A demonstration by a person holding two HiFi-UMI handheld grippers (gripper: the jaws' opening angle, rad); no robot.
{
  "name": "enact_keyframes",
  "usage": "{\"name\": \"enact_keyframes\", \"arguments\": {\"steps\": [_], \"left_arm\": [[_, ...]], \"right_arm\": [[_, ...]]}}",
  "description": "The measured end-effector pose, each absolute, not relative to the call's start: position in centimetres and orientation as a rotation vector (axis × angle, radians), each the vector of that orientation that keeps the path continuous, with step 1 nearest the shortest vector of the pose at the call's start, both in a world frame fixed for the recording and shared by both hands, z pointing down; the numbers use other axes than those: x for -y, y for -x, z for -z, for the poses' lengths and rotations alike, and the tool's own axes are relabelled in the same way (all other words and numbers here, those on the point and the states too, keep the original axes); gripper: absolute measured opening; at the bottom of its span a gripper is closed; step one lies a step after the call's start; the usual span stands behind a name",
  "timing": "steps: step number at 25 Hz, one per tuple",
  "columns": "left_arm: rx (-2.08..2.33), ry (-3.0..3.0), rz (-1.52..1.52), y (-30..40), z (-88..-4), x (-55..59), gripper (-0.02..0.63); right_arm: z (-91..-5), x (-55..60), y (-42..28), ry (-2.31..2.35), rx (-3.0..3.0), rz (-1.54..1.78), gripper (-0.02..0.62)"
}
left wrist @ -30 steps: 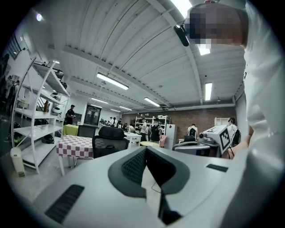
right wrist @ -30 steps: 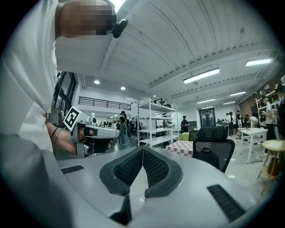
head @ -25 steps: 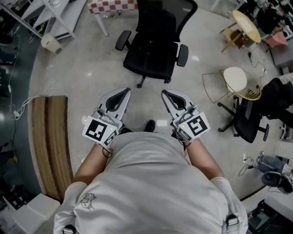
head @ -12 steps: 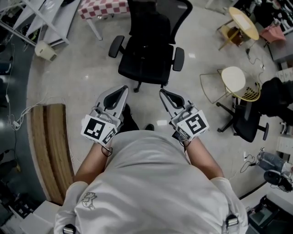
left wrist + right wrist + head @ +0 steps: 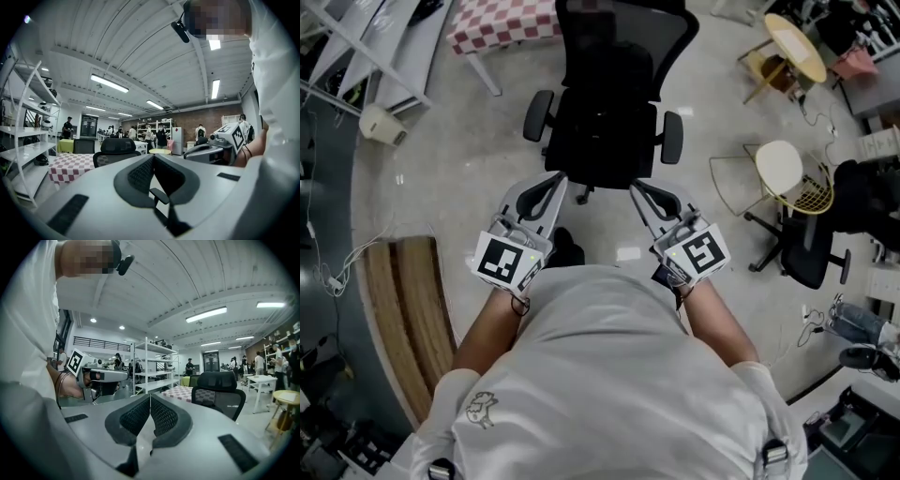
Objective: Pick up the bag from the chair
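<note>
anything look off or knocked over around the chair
Nothing stands out. The black office chair stands upright with nothing spilled around it. The only untidy thing is a loose white cable trailing over the floor at the left. The left tongs and right tongs are shut and empty.

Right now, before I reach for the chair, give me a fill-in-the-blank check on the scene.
The left claw and the right claw both have jaws that are ____.
Between each claw's jaws there is ____.
The black office chair stands straight ____ of both claws.
The tablecloth beyond it is red-and-white ____.
Missing: shut; nothing; ahead; checked.
</note>
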State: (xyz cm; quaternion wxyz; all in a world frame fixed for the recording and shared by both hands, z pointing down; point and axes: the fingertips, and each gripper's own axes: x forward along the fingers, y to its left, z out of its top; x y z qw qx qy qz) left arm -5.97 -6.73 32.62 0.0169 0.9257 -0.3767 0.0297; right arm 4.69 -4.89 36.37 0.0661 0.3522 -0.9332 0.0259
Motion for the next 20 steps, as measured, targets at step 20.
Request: {"name": "enact_keyframes", "arguments": {"steps": [20], "left_arm": [[1.019,-2.916,-0.162,11.4,-32.5,20.1,0.011]], "right_arm": [[-35.8,19.0,-1.4,-1.244,2.758,-0.131,0.032]]}}
